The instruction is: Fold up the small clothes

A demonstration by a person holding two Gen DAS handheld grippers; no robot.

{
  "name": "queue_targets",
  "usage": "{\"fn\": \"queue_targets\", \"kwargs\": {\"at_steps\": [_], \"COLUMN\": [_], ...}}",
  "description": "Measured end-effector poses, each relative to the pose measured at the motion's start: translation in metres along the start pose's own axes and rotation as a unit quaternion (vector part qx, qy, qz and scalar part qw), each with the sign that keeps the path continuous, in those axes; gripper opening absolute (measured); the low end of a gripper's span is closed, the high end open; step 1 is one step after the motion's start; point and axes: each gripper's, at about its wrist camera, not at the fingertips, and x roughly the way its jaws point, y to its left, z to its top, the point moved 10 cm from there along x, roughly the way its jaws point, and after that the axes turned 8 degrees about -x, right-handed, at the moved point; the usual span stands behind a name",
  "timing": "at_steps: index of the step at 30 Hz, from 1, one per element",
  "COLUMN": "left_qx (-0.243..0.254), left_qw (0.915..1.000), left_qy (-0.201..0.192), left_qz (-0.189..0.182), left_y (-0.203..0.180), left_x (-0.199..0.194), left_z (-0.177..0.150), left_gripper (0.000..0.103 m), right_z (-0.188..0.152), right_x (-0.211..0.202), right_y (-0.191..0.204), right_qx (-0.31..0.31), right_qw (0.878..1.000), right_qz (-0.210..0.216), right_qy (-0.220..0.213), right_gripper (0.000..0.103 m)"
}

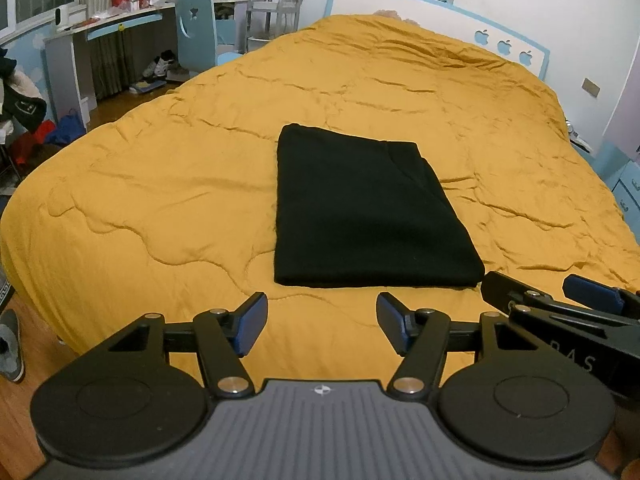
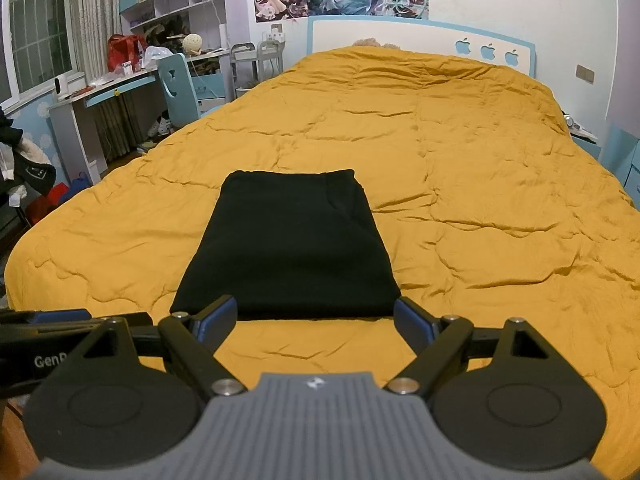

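A black garment (image 1: 360, 208) lies folded into a neat rectangle on the yellow quilt (image 1: 160, 200) of the bed. It also shows in the right wrist view (image 2: 288, 244). My left gripper (image 1: 322, 326) is open and empty, just short of the garment's near edge. My right gripper (image 2: 316, 320) is open and empty at the garment's near edge; in the left wrist view it (image 1: 540, 292) sits at the right, by the garment's near right corner. Nothing is held.
The yellow quilt (image 2: 480, 200) covers the whole bed up to a blue and white headboard (image 2: 420, 36). A desk (image 2: 104, 92) and a blue chair (image 2: 178, 88) stand at the left. Clothes and shoes lie on the wooden floor (image 1: 24, 352) at the left.
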Motion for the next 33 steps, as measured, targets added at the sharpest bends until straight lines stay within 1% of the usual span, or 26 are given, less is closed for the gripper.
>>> {"fn": "queue_targets", "kwargs": {"at_steps": [33], "left_qx": [0.009], "left_qw": [0.9999], "left_qy": [0.007], "left_qz": [0.013], "left_y": [-0.0038], "left_x": [0.0004], "left_z": [-0.0005], "left_gripper": [0.072], "right_z": [-0.0013], "right_x": [-0.0003], "right_y": [-0.0014], "right_qx": [0.004], "right_qw": [1.0], "right_qz": [0.002], "right_qy": [0.004], "right_gripper": [0.082]}}
